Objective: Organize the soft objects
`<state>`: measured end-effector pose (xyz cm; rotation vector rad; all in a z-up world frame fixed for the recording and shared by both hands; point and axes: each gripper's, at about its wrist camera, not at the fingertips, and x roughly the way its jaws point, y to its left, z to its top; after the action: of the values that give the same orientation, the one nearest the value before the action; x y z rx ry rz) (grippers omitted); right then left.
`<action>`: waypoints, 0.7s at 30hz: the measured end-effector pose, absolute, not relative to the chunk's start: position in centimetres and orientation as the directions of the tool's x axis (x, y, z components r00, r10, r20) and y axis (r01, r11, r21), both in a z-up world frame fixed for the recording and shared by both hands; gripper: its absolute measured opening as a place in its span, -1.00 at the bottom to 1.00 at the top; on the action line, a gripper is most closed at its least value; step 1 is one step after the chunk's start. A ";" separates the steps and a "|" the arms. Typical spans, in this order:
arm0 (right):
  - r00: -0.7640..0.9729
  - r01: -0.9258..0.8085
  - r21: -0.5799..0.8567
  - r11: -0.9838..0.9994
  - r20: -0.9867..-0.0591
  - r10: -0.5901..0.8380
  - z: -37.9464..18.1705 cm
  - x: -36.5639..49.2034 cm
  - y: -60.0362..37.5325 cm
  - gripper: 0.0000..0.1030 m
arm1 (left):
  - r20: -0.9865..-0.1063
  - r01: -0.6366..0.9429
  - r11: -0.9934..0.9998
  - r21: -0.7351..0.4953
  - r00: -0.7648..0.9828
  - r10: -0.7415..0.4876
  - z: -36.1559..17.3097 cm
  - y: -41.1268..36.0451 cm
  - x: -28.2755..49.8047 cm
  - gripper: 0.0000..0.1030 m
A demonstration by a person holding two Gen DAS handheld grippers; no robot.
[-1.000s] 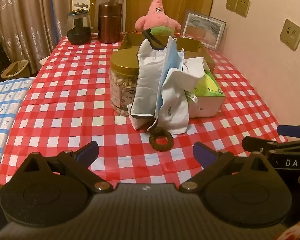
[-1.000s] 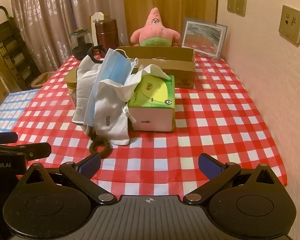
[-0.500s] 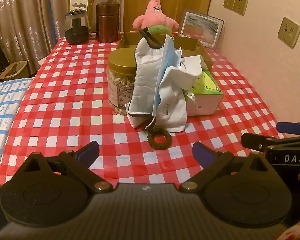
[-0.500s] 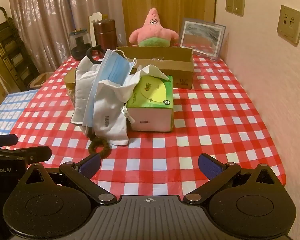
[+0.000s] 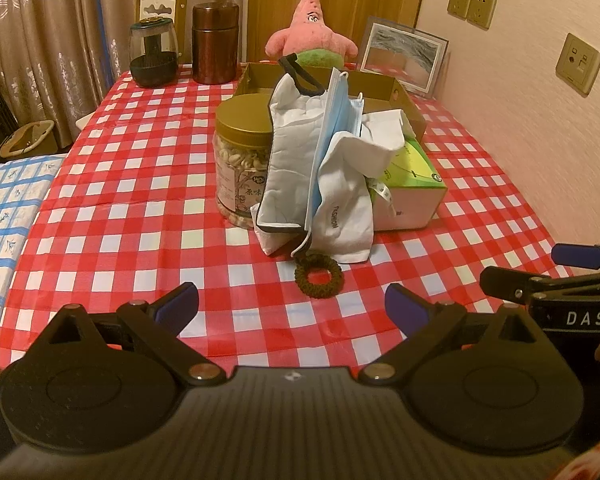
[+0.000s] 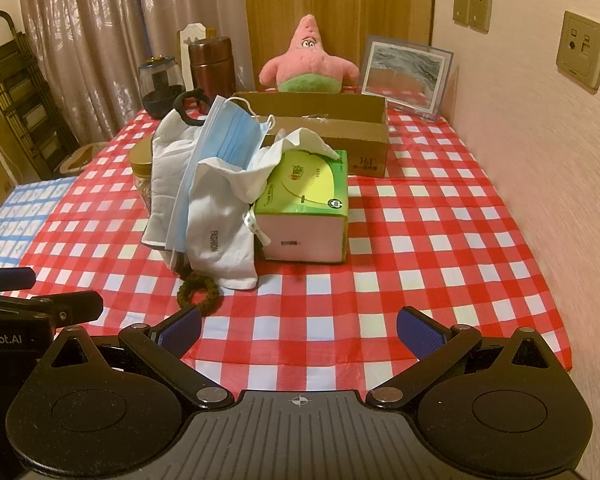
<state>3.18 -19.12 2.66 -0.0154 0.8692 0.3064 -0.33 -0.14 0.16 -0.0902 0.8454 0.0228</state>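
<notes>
A pile of soft things leans on a gold-lidded jar (image 5: 242, 152) and a green tissue box (image 5: 414, 178): a white cloth mask (image 5: 290, 152), a blue face mask (image 5: 334, 120) and a white sock (image 5: 346, 208). A dark scrunchie (image 5: 318, 276) lies on the cloth in front of the pile. A pink starfish plush (image 5: 310, 38) sits behind an open cardboard box (image 5: 396, 92). My left gripper (image 5: 292, 308) is open and empty, short of the scrunchie. My right gripper (image 6: 298, 326) is open and empty, to the right of the scrunchie (image 6: 198, 294).
The table has a red-and-white check cloth (image 5: 140, 184). A brown canister (image 5: 215, 42) and a glass jar (image 5: 153, 52) stand at the back left. A framed picture (image 5: 404, 58) leans on the wall at the right. The wall runs along the table's right side.
Both views have drawn back very slightly from the pile. Both grippers have stayed open and empty. Nothing on the table has moved.
</notes>
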 end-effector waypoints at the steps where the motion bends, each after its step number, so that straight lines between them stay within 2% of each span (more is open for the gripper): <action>1: 0.605 -0.271 0.110 0.956 -0.753 0.258 2.7 3.2 -19.1 1.00 | -0.748 -0.056 0.996 -0.071 0.664 -0.016 0.2 -0.1 -0.3 0.92; 21: 0.605 -0.271 0.110 0.956 -0.754 0.258 2.6 3.3 -19.2 1.00 | -0.748 -0.054 0.996 -0.075 0.664 -0.020 0.1 -0.2 -0.4 0.92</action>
<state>3.25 -19.15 2.63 -0.0163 0.8691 0.3056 -0.38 -0.16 0.12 -0.0931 0.8449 0.0194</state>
